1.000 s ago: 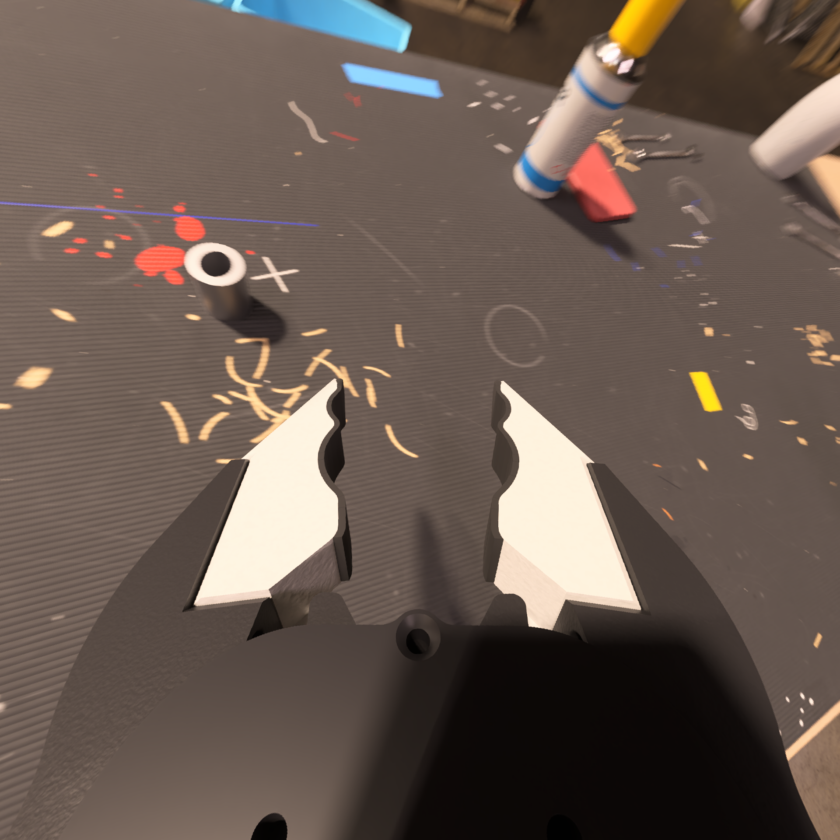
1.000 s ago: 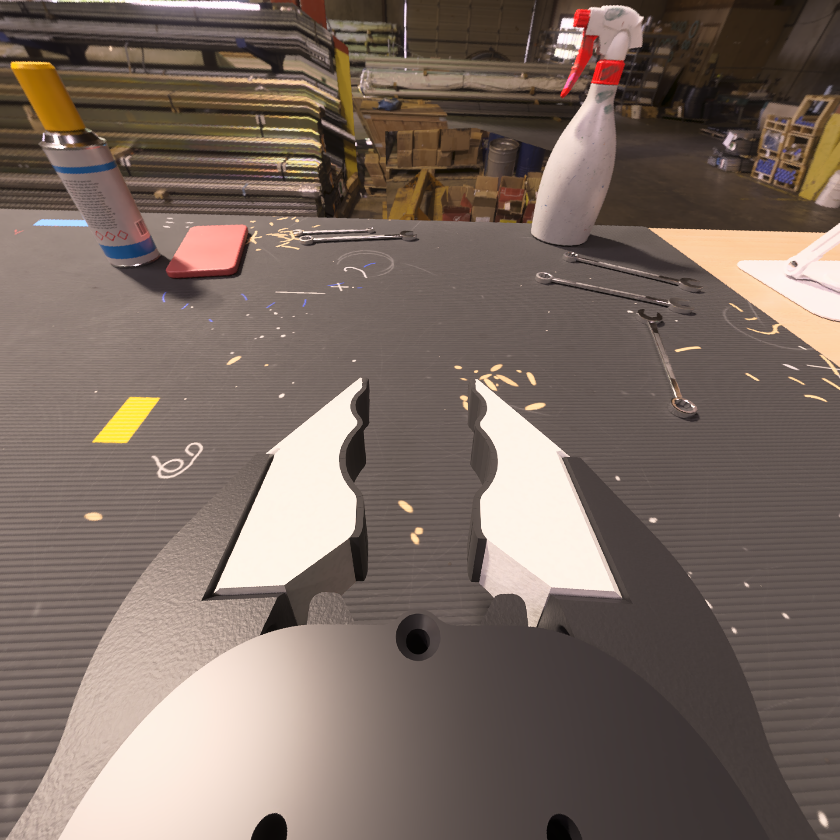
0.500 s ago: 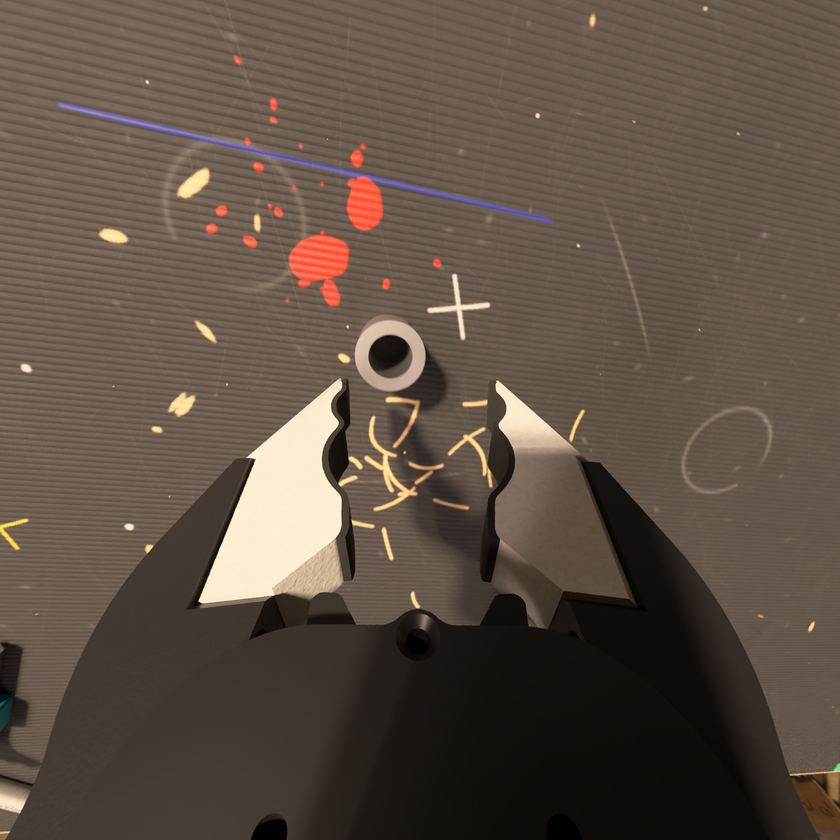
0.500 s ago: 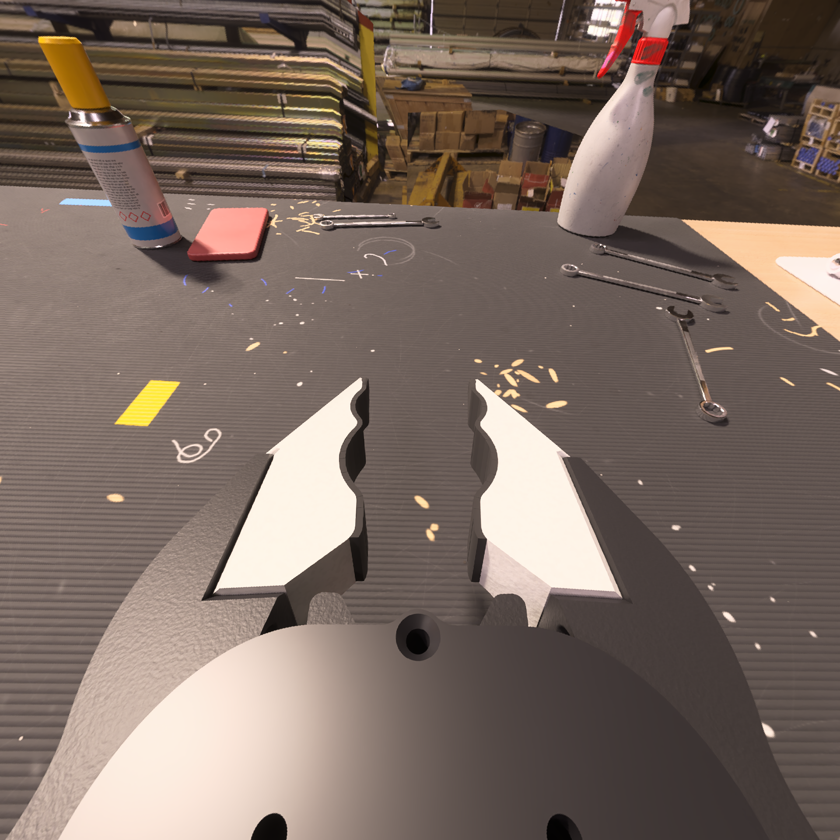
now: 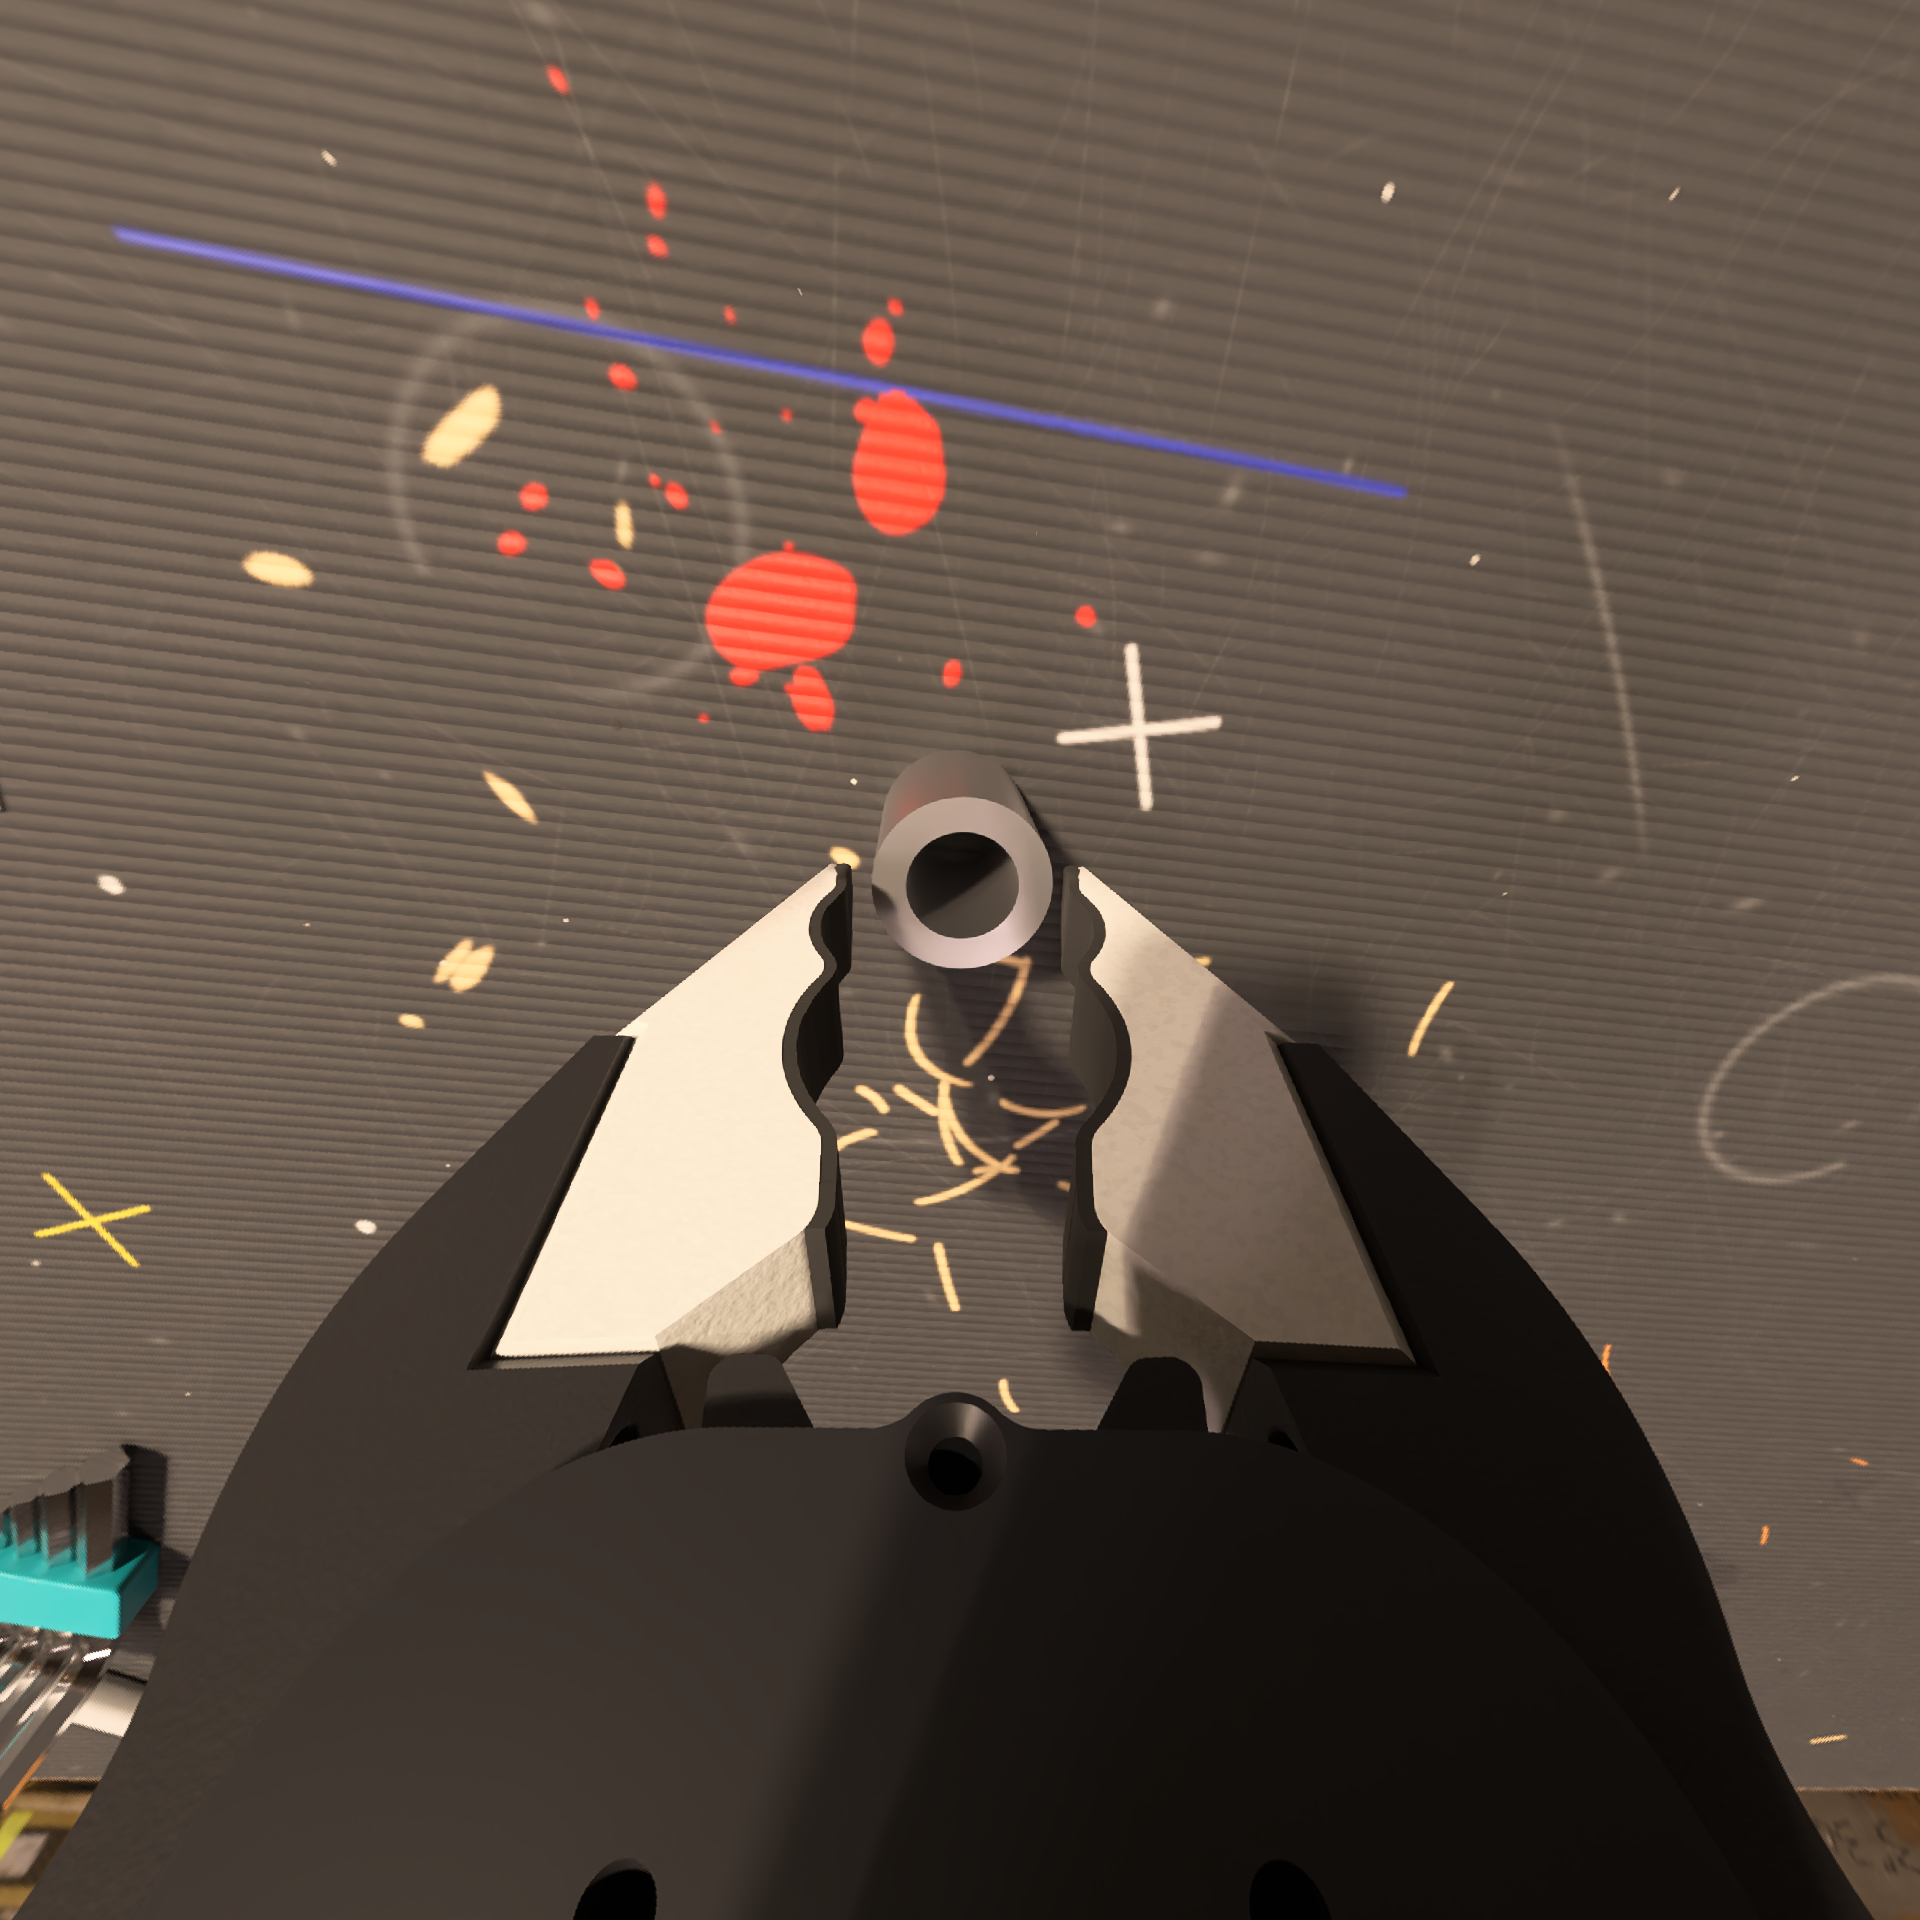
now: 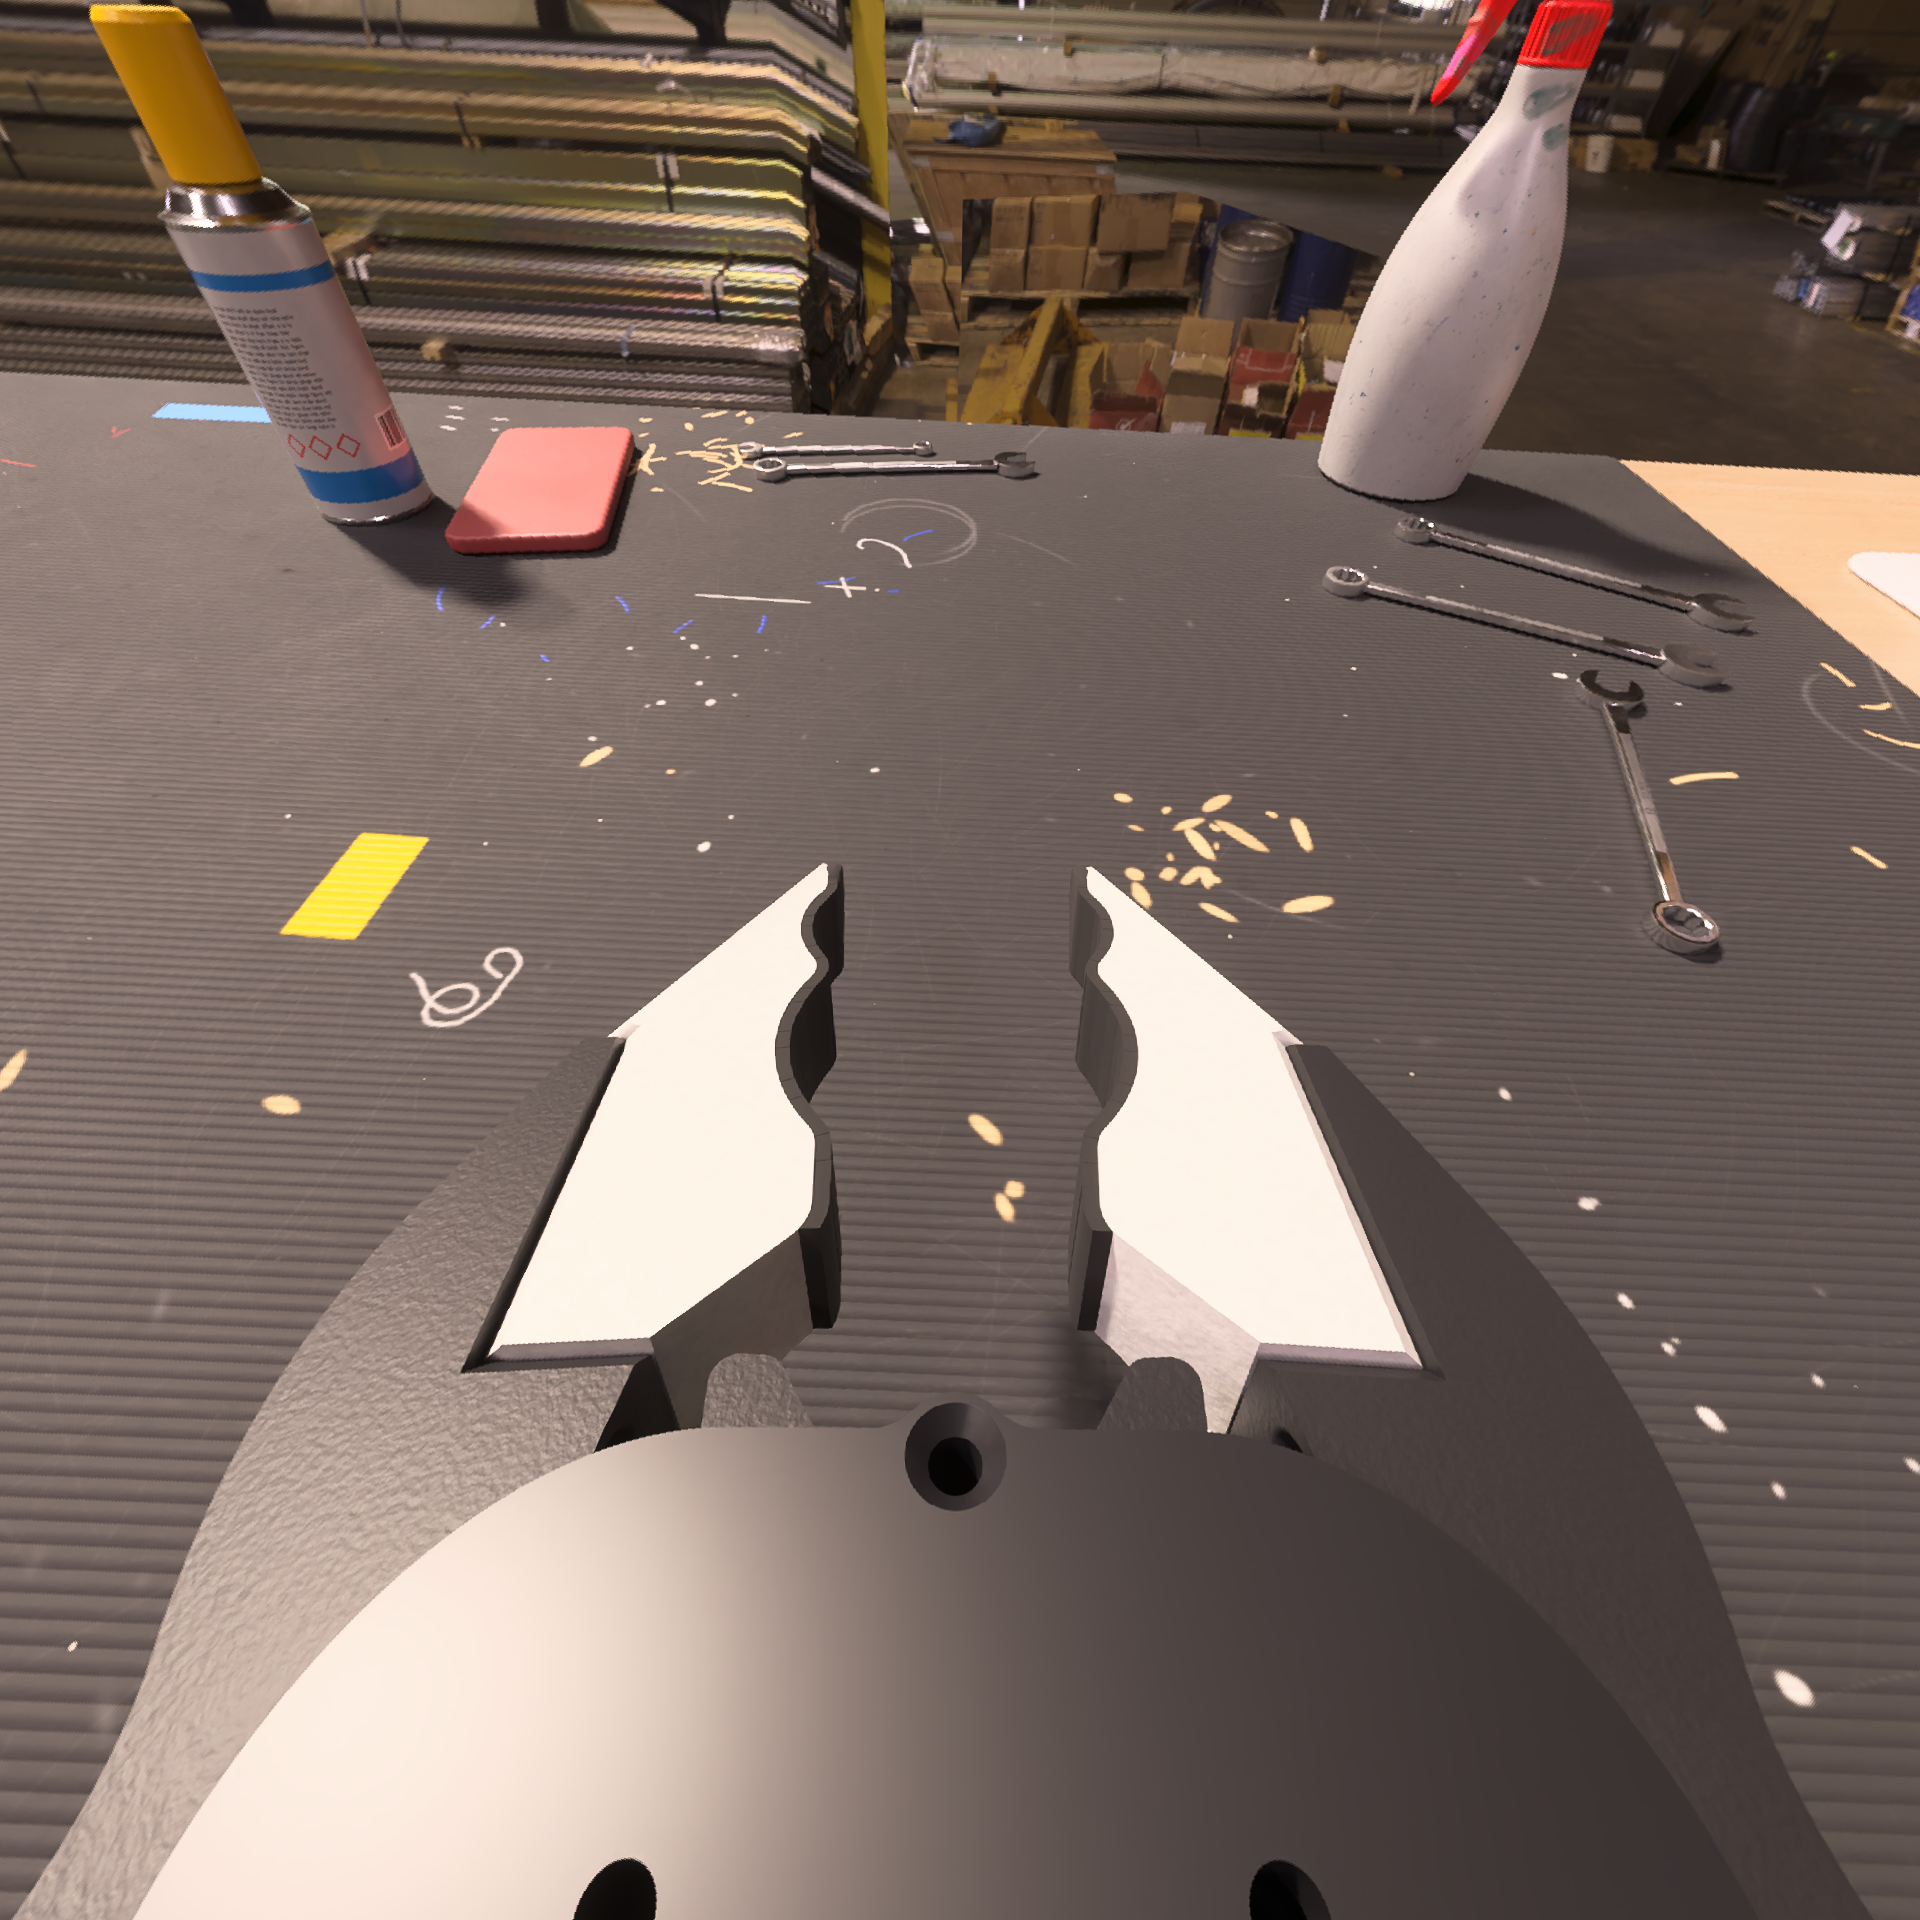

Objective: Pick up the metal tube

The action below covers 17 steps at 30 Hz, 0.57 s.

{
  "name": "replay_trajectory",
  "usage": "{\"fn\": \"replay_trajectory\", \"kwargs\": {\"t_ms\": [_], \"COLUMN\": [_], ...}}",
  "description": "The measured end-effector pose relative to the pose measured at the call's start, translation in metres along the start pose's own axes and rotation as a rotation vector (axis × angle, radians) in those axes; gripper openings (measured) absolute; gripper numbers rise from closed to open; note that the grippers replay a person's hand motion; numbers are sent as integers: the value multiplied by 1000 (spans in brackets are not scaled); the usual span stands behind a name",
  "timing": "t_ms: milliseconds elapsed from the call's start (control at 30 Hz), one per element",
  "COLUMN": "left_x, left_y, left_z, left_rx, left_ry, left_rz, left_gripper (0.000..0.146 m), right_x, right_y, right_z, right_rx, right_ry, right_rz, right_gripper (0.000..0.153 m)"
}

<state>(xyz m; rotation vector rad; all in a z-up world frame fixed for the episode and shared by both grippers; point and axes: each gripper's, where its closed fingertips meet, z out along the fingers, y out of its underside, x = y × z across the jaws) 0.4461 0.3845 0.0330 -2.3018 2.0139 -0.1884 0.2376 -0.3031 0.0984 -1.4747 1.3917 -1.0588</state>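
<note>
A short grey metal tube (image 5: pixel 958 826) stands upright on the dark ribbed mat, seen from above with its open bore facing me. My left gripper (image 5: pixel 956 883) points down over it, open, with the tube's top rim between the two fingertips. Small gaps show on both sides of the tube. My right gripper (image 6: pixel 956 883) is open and empty, low over the mat elsewhere; the tube does not show in the right wrist view.
Left wrist view: red paint spots (image 5: pixel 779 613), a blue line (image 5: pixel 727 353), a white cross (image 5: pixel 1140 724) and a teal block (image 5: pixel 62 1579) at the lower left edge. Right wrist view: spray can (image 6: pixel 281 312), red pad (image 6: pixel 542 488), white spray bottle (image 6: pixel 1455 281), several wrenches (image 6: pixel 1517 618).
My left gripper has swung left and tilted down over the tube, then come down so the tube's top now sits between its fingertips. My right gripper has drifted a little.
</note>
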Motion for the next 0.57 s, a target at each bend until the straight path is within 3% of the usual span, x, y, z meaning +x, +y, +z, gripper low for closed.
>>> {"fn": "replay_trajectory", "kwargs": {"t_ms": [200, 333, 400, 567], "left_x": [2, 9, 15, 55], "left_y": [2, -1, -1, 28], "left_z": [11, -13, -36, -104], "left_rx": [-10, 37, 88, 177], "left_ry": [13, 135, 261, 843], "left_rz": [3, 49, 75, 140], "left_gripper": [36, 36, 36, 36], "right_x": [-2, -3, -7, -48], "right_y": [2, -2, -8, -44], "right_z": [0, -3, -6, -18], "right_rx": [-11, 7, 27, 159], "right_ry": [0, 5, -11, -188], "right_rz": [-12, -25, -32, -31], "right_gripper": [43, 43, 44, 44]}}
